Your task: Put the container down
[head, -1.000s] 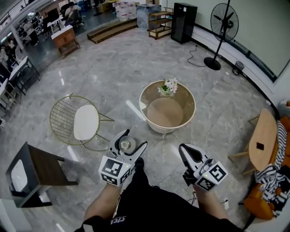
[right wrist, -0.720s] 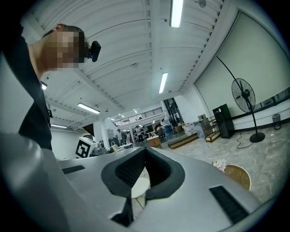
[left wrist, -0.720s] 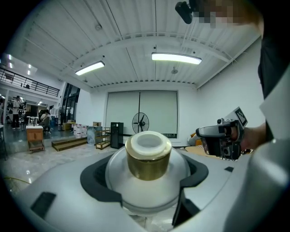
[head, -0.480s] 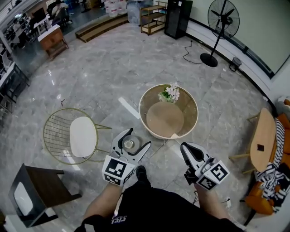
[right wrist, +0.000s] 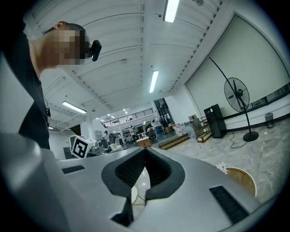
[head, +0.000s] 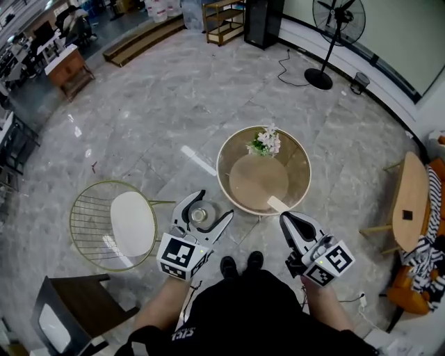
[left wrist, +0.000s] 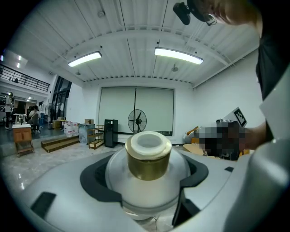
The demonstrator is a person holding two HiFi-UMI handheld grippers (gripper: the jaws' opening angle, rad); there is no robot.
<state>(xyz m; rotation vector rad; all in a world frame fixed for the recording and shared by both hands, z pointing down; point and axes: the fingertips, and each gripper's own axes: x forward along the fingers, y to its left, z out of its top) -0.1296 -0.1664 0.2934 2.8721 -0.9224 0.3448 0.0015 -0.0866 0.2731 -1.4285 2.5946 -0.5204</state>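
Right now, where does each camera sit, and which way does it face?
Head view: on the person's head, facing steeply down: round table, forearms, shoes, left gripper, right gripper.
Left gripper view: on that gripper, along fingers shut on the container; torso at right.
Right gripper view: on that gripper, along shut empty fingers; torso at left.
All share the standing fan.

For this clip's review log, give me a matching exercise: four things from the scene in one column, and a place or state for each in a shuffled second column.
Things:
1. left claw
2. right claw
3. flowers
4. white cushion

Places or states:
A. at the far rim of the round table
B. shut, nothing between its jaws
C. on the gold wire chair
D. shut on the container

Pairs: 1-D, 2-B, 3-A, 4-C
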